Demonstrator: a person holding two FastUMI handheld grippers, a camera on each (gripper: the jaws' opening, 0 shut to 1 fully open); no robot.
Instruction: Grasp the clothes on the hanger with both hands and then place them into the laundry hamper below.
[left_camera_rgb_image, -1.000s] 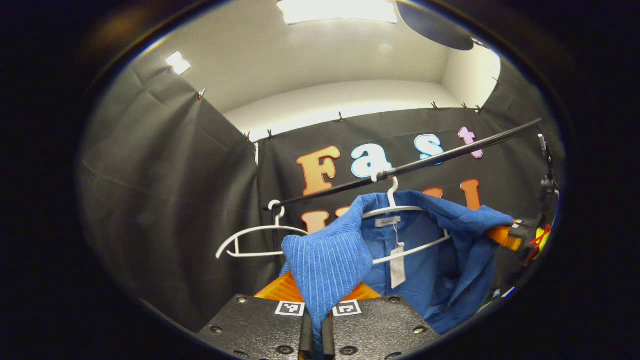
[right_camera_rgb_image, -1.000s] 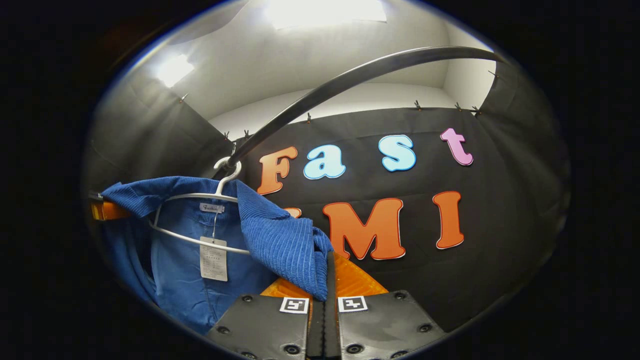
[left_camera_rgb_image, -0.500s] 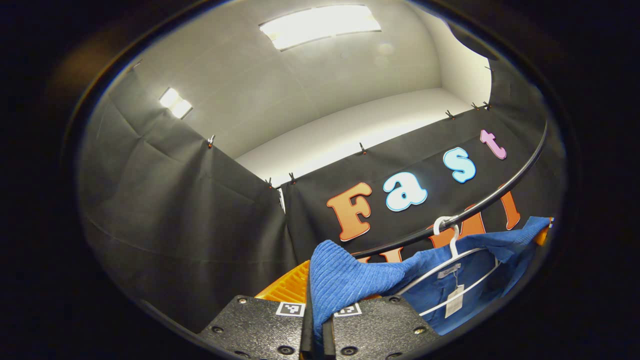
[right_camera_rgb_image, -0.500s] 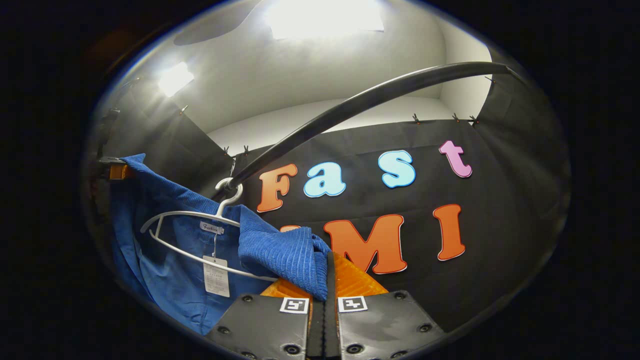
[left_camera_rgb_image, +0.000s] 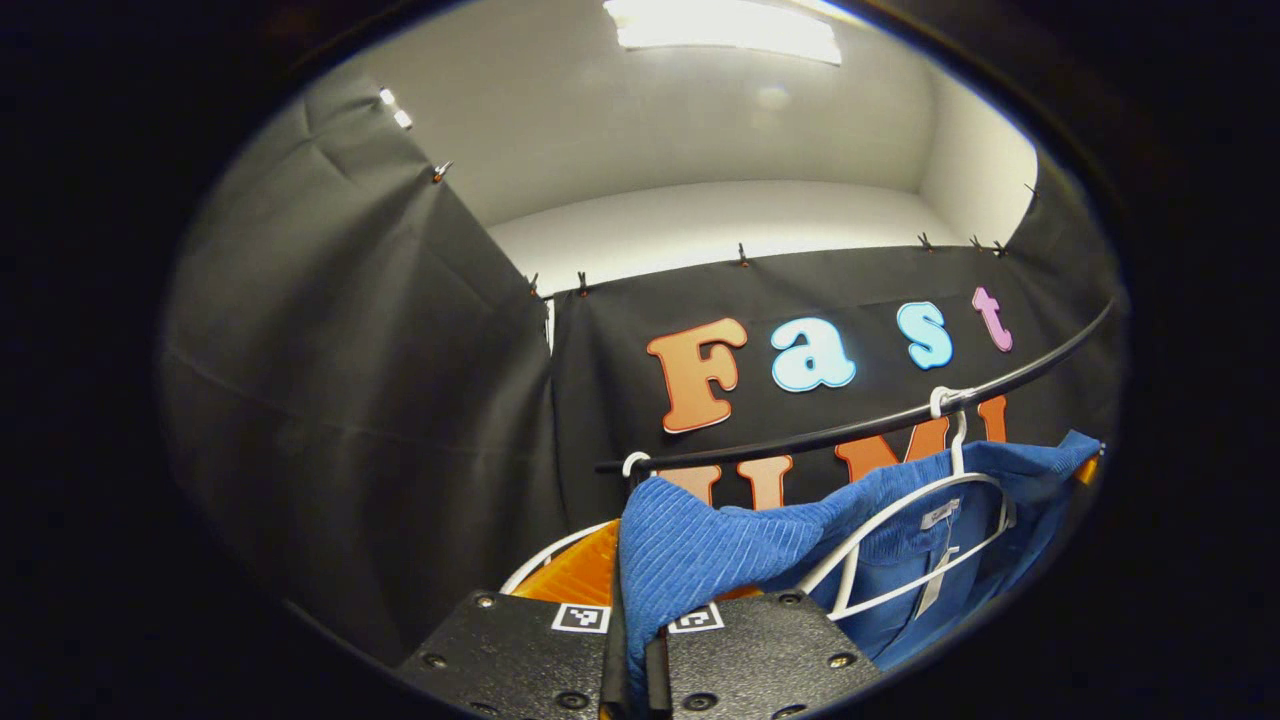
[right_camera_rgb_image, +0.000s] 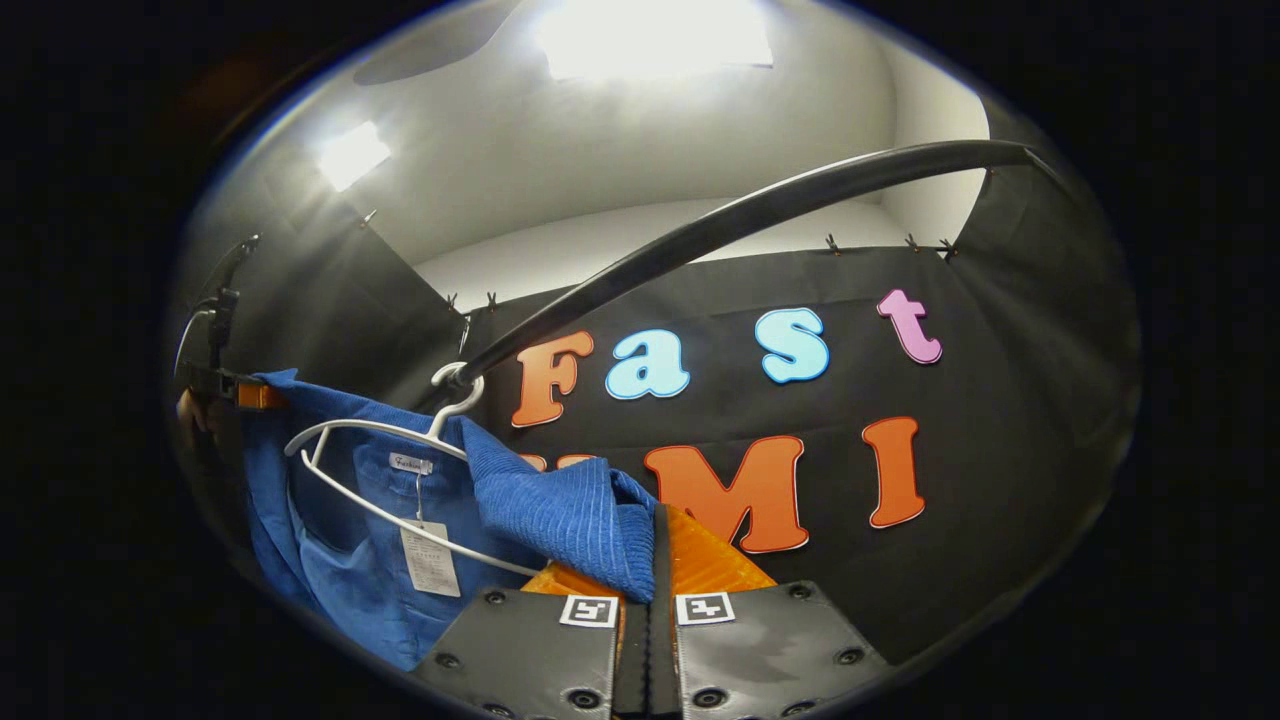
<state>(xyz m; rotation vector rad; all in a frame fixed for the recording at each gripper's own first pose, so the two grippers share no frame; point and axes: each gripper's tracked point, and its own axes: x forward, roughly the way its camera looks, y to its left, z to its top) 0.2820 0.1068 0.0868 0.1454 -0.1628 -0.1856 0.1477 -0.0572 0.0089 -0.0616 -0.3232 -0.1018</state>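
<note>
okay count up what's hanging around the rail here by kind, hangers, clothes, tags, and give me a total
White hangers: 2, one under the blue garment and a bare one farther along the rail.
Blue corduroy garments: 1.
Paper tags: 1, dangling from the collar.
Rails: 1.
Total: 5.

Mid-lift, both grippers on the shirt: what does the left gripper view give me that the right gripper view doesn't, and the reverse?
Left gripper view adds: a second, bare white hanger hooked near the rail's end, and the left gripper shut on one shoulder of the blue garment.
Right gripper view adds: a hand holding the far gripper, and the right gripper shut on the other shoulder.
Shared: the garment spread between the grippers, its white hanger hooked on the black rail, and the paper tag.
</note>
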